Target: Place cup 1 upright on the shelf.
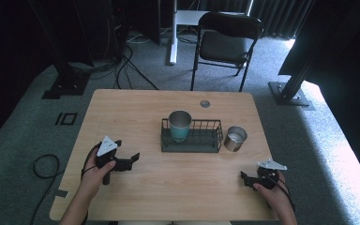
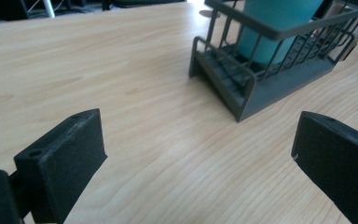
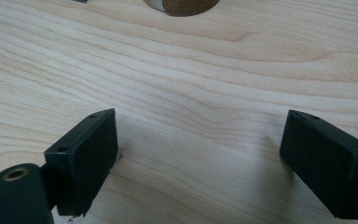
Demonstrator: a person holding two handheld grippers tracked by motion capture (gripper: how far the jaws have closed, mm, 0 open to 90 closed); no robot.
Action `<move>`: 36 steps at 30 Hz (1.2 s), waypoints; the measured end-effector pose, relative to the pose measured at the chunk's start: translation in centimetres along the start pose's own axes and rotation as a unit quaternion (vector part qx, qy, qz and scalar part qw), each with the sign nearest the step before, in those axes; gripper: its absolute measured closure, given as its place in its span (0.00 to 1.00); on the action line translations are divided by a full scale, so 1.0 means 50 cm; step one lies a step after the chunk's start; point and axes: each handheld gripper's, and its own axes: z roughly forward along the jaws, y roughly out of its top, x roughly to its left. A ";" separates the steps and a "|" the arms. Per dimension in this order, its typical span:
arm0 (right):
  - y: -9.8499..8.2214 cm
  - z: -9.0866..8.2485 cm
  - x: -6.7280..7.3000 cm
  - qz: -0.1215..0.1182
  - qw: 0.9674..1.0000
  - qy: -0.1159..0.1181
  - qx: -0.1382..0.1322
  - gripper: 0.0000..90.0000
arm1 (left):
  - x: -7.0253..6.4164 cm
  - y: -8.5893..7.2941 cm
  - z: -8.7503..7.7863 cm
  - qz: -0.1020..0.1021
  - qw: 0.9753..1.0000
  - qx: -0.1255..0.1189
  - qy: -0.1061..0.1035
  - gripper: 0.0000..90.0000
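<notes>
the bench (image 1: 136, 112) carries a wire rack (image 1: 191, 140) at its middle, a teal cup (image 1: 180, 125) upright in the rack's left end, and a steel cup (image 1: 236, 138) just beside its right end. the left gripper (image 1: 132, 158) and right gripper (image 1: 244, 178) rest near the front edge, jaws wide and empty, nothing blocking either path.

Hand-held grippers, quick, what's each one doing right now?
Left hand-held gripper: open, holding nothing.
Right hand-held gripper: open, holding nothing.

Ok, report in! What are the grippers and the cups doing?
Left hand-held gripper open, right hand-held gripper open, both empty. Teal cup in rack, steel cup beside. Nothing between.
</notes>
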 end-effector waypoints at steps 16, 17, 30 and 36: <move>0.000 0.000 0.000 0.000 1.000 0.000 0.000 0.12 | 0.051 -0.055 -0.049 -0.032 0.999 0.033 0.018 0.04; 0.000 0.000 0.000 0.000 1.000 0.000 0.000 0.12 | 0.052 -0.057 -0.050 -0.031 0.999 0.036 0.021 0.04; 0.000 0.000 0.000 0.000 1.000 0.000 0.000 0.12 | 0.075 -0.096 -0.080 -0.033 0.996 0.081 0.033 0.04; 0.000 0.000 0.000 0.000 1.000 0.000 0.000 0.12 | 0.082 -0.117 -0.082 -0.030 0.992 0.116 0.026 0.05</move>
